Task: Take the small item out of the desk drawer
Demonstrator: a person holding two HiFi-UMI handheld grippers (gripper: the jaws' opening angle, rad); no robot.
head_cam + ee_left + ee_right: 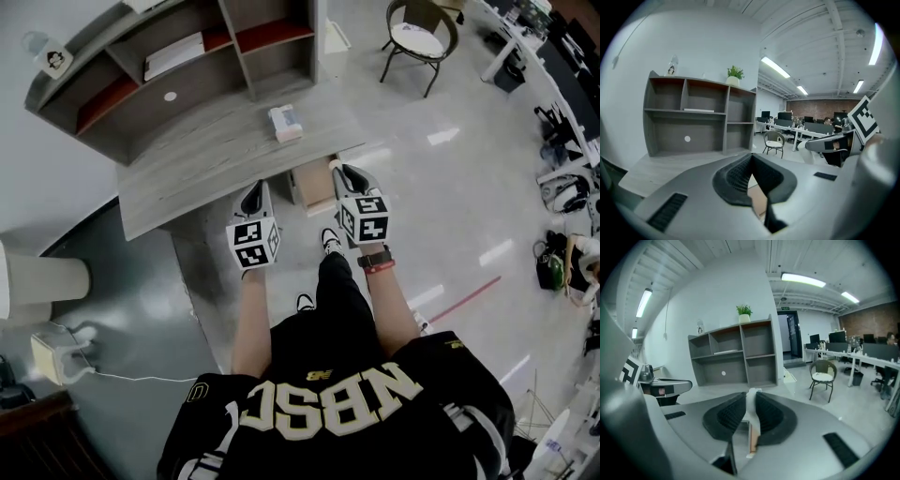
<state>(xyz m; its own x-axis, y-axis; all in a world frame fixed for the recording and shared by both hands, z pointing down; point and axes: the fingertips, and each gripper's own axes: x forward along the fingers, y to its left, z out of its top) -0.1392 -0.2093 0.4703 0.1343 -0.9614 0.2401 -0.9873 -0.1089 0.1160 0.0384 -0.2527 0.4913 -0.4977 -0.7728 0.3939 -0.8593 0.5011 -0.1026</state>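
Note:
At the desk's (pixel 206 164) front edge a light wooden drawer (pixel 312 192) stands pulled out. My right gripper (pixel 349 174) hovers over the drawer's right side. In the right gripper view its jaws (pixel 750 404) pinch a small white item (pixel 751 411) whose top pokes up between the pads. My left gripper (pixel 251 199) hangs at the desk edge left of the drawer. In the left gripper view its tips (pixel 751 157) meet with nothing held, and brown drawer wood (pixel 757 197) shows through the gap below.
A grey shelf hutch (pixel 187 84) stands at the back of the desk, and a small white box (pixel 286 123) lies on the desktop. A round chair (pixel 417 37) stands on the shiny floor beyond. Office desks (pixel 553 66) line the right side.

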